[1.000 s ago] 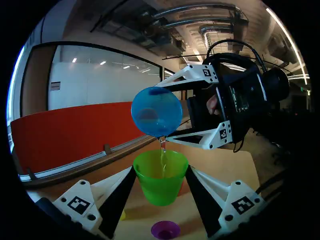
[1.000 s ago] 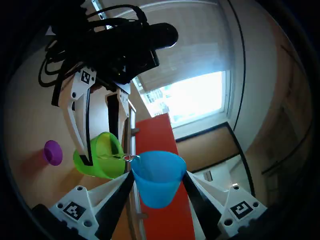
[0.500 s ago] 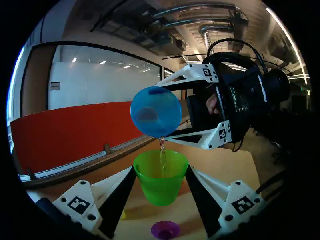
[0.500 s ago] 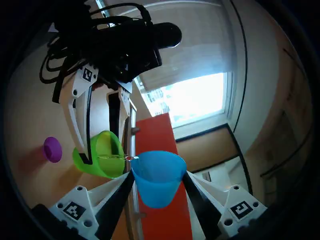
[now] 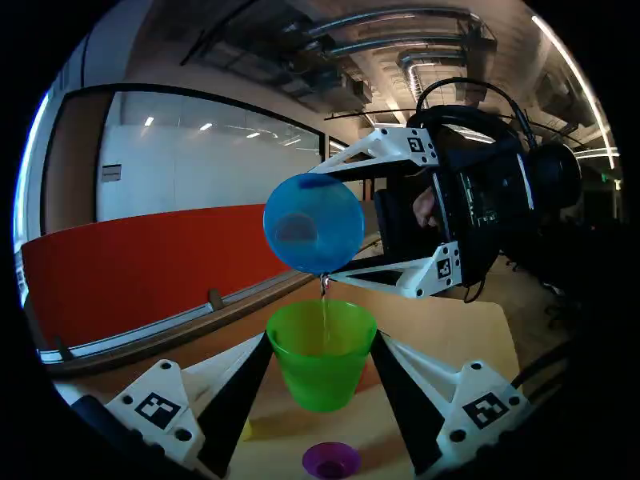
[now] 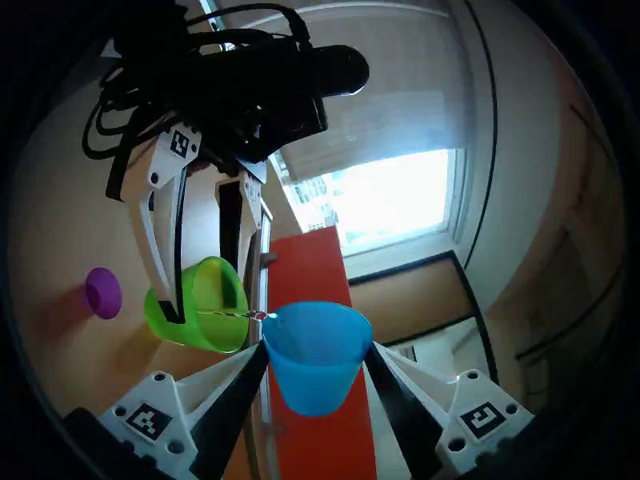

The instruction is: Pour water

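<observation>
- Blue cup (image 5: 314, 222): thin plastic and, I judge, light now that it is draining. The wall is smooth and tapered, so it could slide if loosely held and flex if squeezed. Best hold: mid-wall, under the rim.
- Green cup (image 5: 322, 352): same make. I judge it is gaining weight as it fills, so it needs a firm, level hold on opposite sides of the wall.
- Right hand-held gripper (image 6: 315, 352): part closed, both fingers pressing the blue cup's sides. It is rolled over so the cup lies tipped, its mouth towards my other hand and its low lip just above the green cup's rim.
- Left hand-held gripper (image 5: 321, 340): part closed, both fingers clamped on the green cup, which is upright directly below the blue cup's lip. The cup appears raised off the desk (image 5: 448, 320).
- Water (image 5: 324, 300): a thin stream falls from the blue lip into the green cup.
- Purple cup (image 5: 331, 460): on the desk below, well apart.
</observation>
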